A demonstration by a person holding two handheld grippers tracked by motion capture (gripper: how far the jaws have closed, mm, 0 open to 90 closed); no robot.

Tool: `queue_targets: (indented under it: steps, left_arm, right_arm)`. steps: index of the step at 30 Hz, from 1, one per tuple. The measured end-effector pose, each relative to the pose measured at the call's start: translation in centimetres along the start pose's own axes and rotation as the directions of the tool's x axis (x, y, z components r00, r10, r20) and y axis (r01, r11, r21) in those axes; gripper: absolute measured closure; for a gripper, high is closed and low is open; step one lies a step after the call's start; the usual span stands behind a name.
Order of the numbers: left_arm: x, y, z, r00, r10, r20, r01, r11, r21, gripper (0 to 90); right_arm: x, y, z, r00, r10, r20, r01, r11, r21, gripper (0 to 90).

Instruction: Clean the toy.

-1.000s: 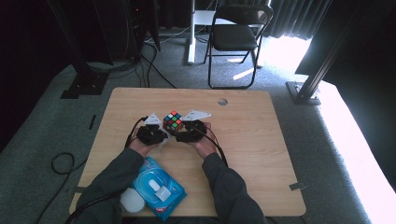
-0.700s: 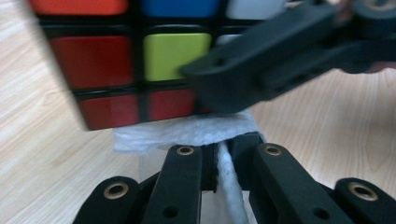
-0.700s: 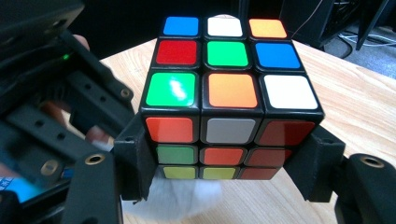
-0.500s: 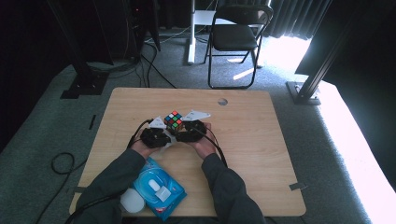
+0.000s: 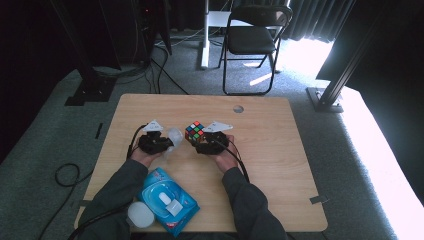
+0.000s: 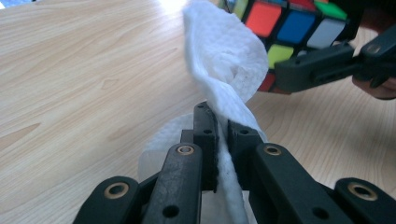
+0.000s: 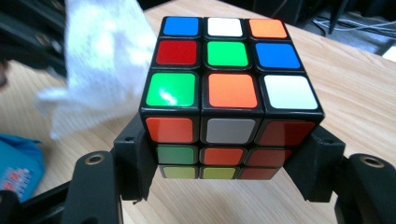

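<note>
Puzzle cube (image 7: 231, 88) sits clamped in the right claw (image 5: 202, 145), lifted just above the middle of the bench (image 5: 280, 150), jaws pressing its lower sides. The left claw (image 5: 167, 145) pinches a white wipe (image 6: 224, 70) that stands up just beside the cube. Both forearms reach forward, hands level, side by side.

The puzzle cube (image 7: 232, 91), black-framed with mixed coloured stickers, is held just above the table, clamped at its lower sides between the right tongs (image 7: 229, 172). Its top face shows blue, white, orange, red, green, blue, green, orange, white. The white wipe (image 6: 224, 70), crumpled and standing upright, is pinched in the left tongs (image 6: 222, 135) just beside the cube.
</note>
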State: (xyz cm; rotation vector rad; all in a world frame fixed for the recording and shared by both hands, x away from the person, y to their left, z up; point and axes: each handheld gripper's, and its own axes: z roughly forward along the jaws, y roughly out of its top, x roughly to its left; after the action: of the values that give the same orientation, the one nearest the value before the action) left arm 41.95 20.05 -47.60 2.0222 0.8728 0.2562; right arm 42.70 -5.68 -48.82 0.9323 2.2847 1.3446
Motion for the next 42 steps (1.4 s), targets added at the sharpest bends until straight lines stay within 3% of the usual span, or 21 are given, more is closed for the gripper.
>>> queue_targets:
  steps: [9, 13, 25, 42]
  left_arm:
    - [0.2, -0.3, -0.2, 0.9999, -0.01, -0.01, 0.01, 0.9999, -0.007, 85.1]
    - [0.2, -0.4, -0.2, 0.9999, -0.01, -0.012, 0.01, 0.9999, -0.003, 85.1]
    - [0.3, -0.4, -0.4, 0.9997, -0.021, -0.007, 0.021, 0.9997, -0.012, 85.1]
    - [0.3, -0.4, -0.3, 0.9996, -0.026, -0.005, 0.026, 0.9996, -0.011, 85.0]
  right_arm:
    - [0.1, -1.7, 0.7, 0.9986, 0.012, 0.052, -0.014, 0.998, 0.053, 34.1]
    - [0.3, -2.4, 1.2, 0.9971, -0.009, 0.076, 0.002, 0.996, 0.086, 34.1]
    - [0.7, -3.4, 2.4, 0.9932, -0.009, 0.116, -0.005, 0.992, 0.127, 34.1]
    - [1.2, -4.1, 3.4, 0.9954, -0.007, 0.096, -0.008, 0.987, 0.16, 33.6]
